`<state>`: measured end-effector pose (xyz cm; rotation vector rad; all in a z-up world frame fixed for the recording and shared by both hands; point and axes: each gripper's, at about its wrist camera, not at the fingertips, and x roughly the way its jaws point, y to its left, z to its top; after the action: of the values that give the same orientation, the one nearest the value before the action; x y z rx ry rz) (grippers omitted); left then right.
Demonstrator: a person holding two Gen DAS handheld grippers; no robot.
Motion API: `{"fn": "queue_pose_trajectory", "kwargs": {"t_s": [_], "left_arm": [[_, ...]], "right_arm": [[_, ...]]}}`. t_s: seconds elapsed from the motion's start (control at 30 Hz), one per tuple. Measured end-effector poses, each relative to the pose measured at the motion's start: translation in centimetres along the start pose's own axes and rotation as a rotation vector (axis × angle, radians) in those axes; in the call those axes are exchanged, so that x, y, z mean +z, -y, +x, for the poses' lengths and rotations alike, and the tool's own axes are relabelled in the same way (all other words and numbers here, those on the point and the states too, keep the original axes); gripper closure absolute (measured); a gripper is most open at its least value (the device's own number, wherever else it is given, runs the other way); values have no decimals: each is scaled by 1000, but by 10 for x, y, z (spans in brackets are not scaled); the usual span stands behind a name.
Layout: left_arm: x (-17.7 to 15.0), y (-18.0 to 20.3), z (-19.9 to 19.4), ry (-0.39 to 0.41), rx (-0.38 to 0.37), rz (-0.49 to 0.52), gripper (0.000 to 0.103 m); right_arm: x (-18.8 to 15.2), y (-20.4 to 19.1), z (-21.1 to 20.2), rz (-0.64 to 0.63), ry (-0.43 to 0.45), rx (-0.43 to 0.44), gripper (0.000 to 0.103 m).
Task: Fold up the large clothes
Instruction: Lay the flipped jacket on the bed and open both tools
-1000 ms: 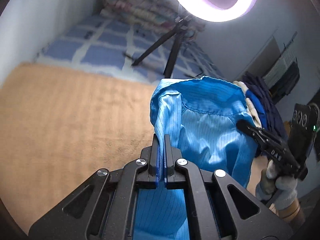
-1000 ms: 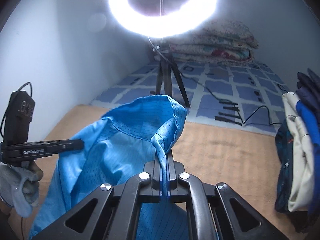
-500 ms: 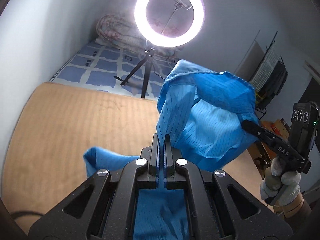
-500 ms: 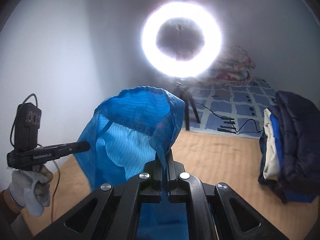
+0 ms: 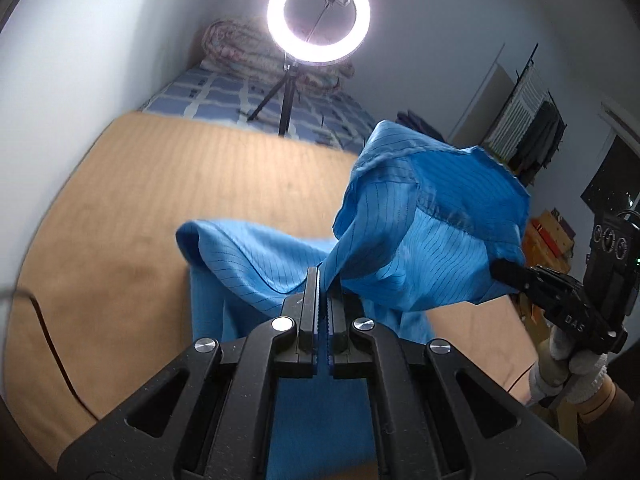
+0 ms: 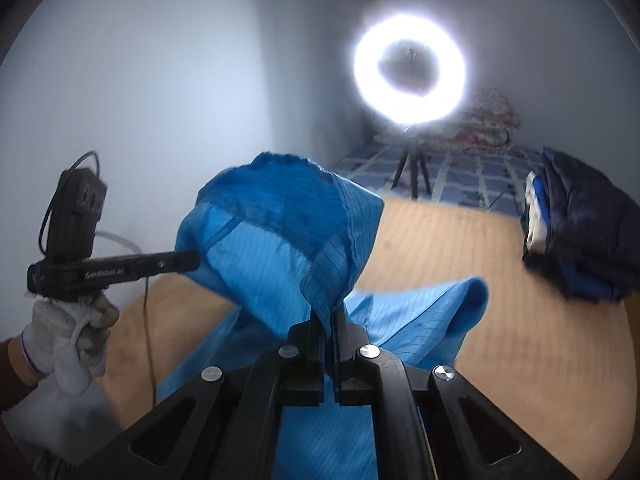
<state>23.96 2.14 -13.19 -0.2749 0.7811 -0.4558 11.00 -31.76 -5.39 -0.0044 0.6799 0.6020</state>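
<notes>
A large bright blue garment (image 5: 420,236) with thin dark stripes hangs in the air between my two grippers above a tan mat (image 5: 120,208). My left gripper (image 5: 323,280) is shut on one edge of it. My right gripper (image 6: 326,320) is shut on another edge of the garment (image 6: 280,232). Each gripper shows in the other's view: the right one (image 5: 516,274) at the cloth's right end, the left one (image 6: 176,262) at its left end. A lower part of the garment lies on the mat (image 6: 520,340).
A ring light on a tripod (image 5: 318,12) stands at the mat's far edge, on a blue checked sheet (image 5: 224,96) with rolled bedding behind. A pile of dark and blue clothes (image 6: 580,224) sits at the right of the mat. A cable (image 5: 48,328) runs at the left.
Both grippers have lifted the garment and tilted upward. The cloth has spread wider between them and a lower fold has come to rest on the mat.
</notes>
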Motion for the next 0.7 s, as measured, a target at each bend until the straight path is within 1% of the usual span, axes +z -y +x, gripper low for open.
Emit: {"fn": "queue_pose_trajectory", "kwargs": {"t_s": [0.03,0.1,0.17,0.3,0.4,0.47,0.5,0.53,0.57,0.6,0.63,0.67,0.7], "left_arm": [[-15,-2,-1,-15,-1,-9,103],[-36,-4,-2,-35,2,-19,103],[-60,-7,-1,-61,16,-28,103],[-97,-15,0,-107,18,-38,103],[-121,-18,-8,-131,18,-33,103],[-131,-24,-18,-140,8,-37,103],[-136,-27,-26,-137,6,-41,103],[-138,-31,-34,-133,4,-46,101],[-143,-36,-47,-121,1,-58,98],[-144,-41,-54,-112,-2,-68,92],[-146,-48,-66,-98,-2,-88,82],[-146,-55,-76,-84,-3,-106,77],[-145,-63,-85,-72,-2,-126,67]], "right_arm": [[-10,-4,-2,-4,-9,3,103],[-33,-12,-7,-6,-31,5,103],[-53,-16,-8,9,-51,12,103],[-86,-20,-9,29,-81,24,103],[-106,-24,-12,16,-106,22,103],[-118,-25,-17,8,-117,24,99],[-124,-24,-22,-3,-121,14,94],[-131,-23,-28,-9,-130,5,87],[-133,-18,-30,-6,-136,15,82],[-137,-15,-37,-1,-142,28,76],[-143,-12,-47,7,-143,38,72],[-145,-9,-53,10,-142,45,71],[-148,-5,-62,15,-137,49,64]]}}
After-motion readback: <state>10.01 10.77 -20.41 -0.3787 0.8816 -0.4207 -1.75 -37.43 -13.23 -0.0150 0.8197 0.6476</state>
